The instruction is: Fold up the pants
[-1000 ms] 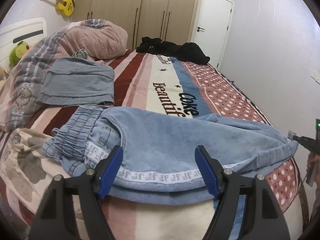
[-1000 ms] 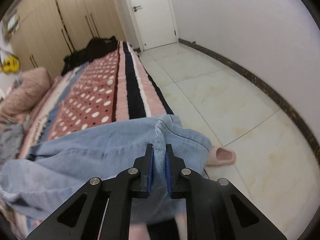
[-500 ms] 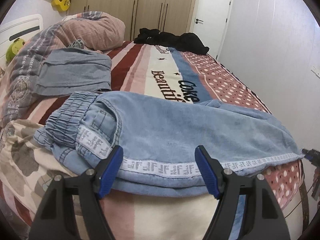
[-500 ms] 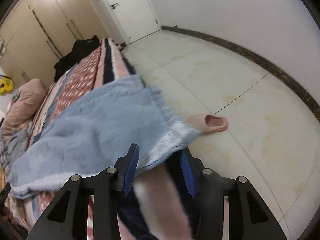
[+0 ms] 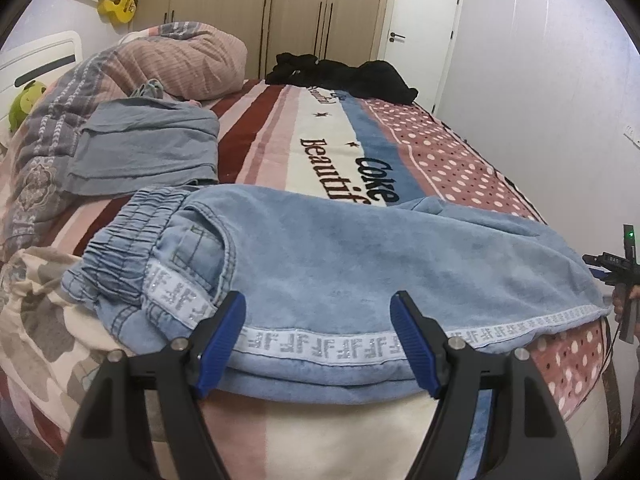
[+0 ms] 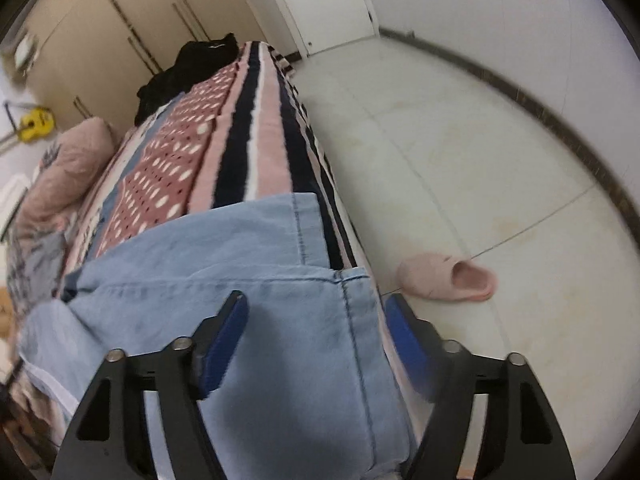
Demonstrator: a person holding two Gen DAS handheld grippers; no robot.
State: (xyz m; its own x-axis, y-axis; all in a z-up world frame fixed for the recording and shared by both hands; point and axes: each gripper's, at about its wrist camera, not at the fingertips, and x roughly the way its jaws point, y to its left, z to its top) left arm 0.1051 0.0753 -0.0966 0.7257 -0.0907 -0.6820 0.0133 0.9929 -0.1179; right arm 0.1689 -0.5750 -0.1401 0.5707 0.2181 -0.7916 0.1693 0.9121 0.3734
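Observation:
Light blue denim pants (image 5: 340, 264) lie across the near end of the bed, folded lengthwise, with the elastic waistband at the left and the leg ends at the right. A white patterned stripe runs along their near edge. My left gripper (image 5: 318, 340) is open and empty, just above that near edge. My right gripper (image 6: 316, 340) is open over the leg ends (image 6: 280, 280) at the bed's right edge; it shows at the far right of the left wrist view (image 5: 612, 272).
The bed has a striped and dotted blanket (image 5: 340, 136). A folded grey-blue garment (image 5: 144, 148) and a pink quilt (image 5: 180, 64) lie at the left. Black clothes (image 5: 344, 76) lie at the far end. A pink slipper (image 6: 448, 276) lies on the tiled floor.
My right gripper opened and let go of the leg ends, which now lie flat at the bed's edge. The pants have been pulled straight. My left gripper stayed open.

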